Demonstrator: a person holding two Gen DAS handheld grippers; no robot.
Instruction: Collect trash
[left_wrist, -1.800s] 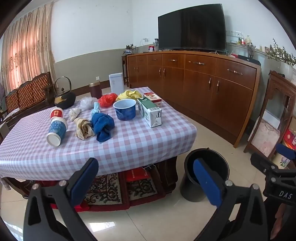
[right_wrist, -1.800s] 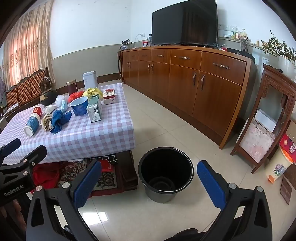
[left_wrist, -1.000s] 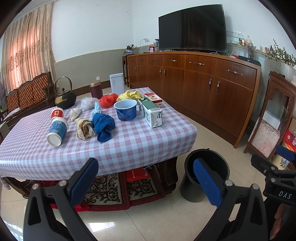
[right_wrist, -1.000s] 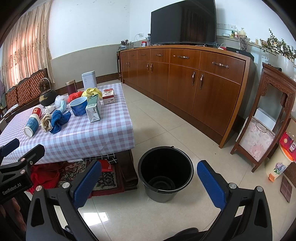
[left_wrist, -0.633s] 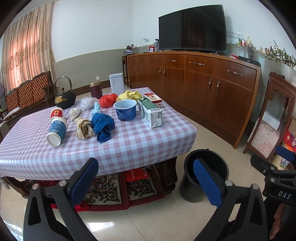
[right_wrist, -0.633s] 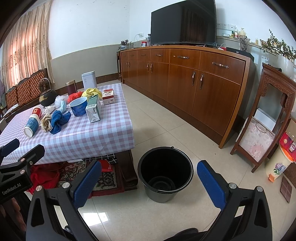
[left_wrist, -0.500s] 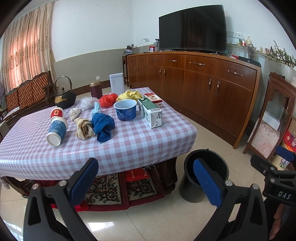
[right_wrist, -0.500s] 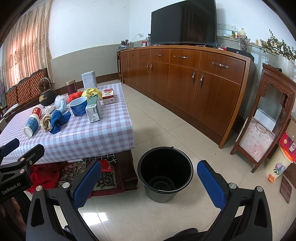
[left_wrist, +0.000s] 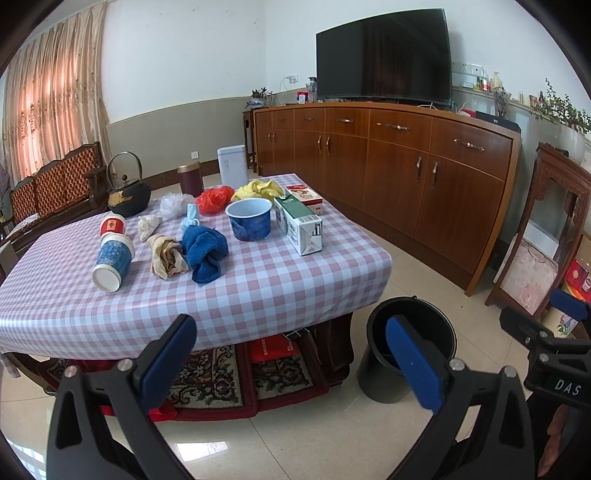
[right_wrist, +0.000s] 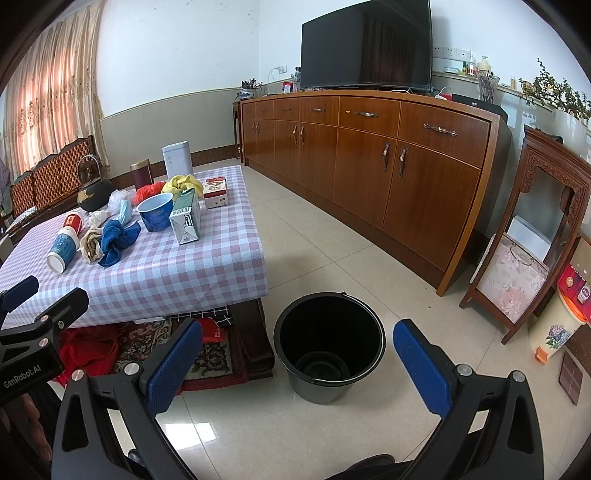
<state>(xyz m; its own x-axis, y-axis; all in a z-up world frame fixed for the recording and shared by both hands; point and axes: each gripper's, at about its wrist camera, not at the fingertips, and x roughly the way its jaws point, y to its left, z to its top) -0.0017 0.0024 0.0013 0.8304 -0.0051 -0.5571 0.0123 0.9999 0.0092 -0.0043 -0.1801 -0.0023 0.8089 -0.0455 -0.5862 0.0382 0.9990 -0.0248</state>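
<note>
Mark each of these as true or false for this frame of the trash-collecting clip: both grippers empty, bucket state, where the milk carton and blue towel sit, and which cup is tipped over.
1. Both the left gripper and the right gripper are open and hold nothing. True.
2. The black bucket on the floor already holds trash. False: its inside looks empty.
3. The milk carton lies on the checked table, beside the blue bowl. True.
4. The blue towel hangs over the bucket's rim. False: it lies crumpled on the table, next to a crumpled brown paper.
5. The blue paper cup stands upright. False: it lies on its side.
</note>
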